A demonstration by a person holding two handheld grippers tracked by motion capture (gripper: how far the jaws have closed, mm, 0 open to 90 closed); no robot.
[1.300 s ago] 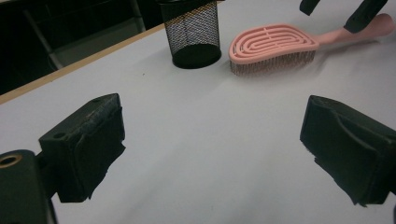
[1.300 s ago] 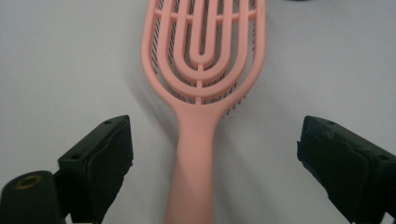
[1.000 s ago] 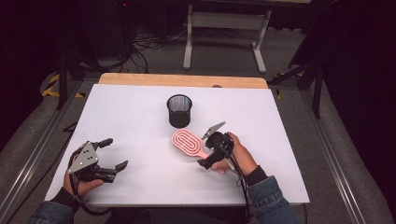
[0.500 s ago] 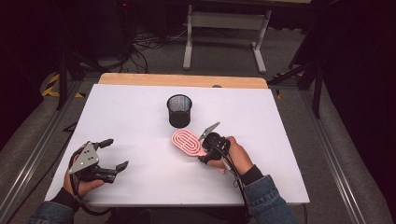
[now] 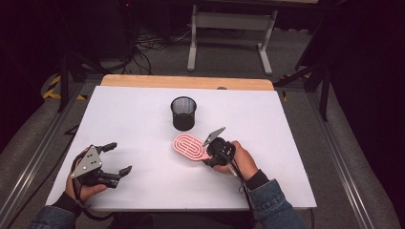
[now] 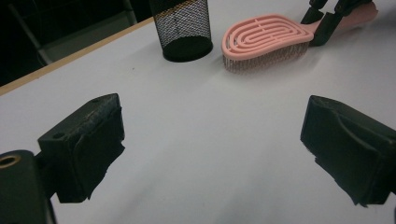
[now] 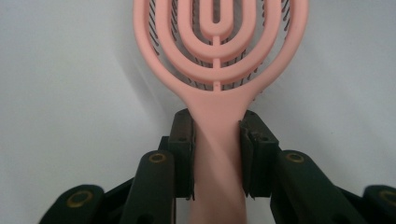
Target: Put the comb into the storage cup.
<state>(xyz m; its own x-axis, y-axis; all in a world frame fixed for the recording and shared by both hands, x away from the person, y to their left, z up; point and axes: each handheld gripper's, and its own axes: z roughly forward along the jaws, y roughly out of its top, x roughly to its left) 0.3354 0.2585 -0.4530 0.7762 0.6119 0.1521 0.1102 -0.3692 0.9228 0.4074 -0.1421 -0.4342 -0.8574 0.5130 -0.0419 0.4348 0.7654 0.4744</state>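
**Right gripper clamped on brush handle**

The right gripper (image 7: 217, 156) has its jaws closed against both sides of the handle of the pink plastic vented hairbrush (image 5: 190, 147), bristles down on the white table (image 5: 286, 119), near the black mesh cup (image 5: 184, 113). The left gripper (image 5: 117, 159) rests well apart, jaws spread wide.

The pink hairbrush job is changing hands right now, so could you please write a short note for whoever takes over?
Right gripper: shut on the handle of the pink hairbrush, bristles down on the white table.
Left gripper: open, holding nothing, near the table's front left.
Black mesh cup: upright, just beyond the brush head, apart from it.
Done: brush gripped.
Left, probably: lift the brush and stand it in the cup.
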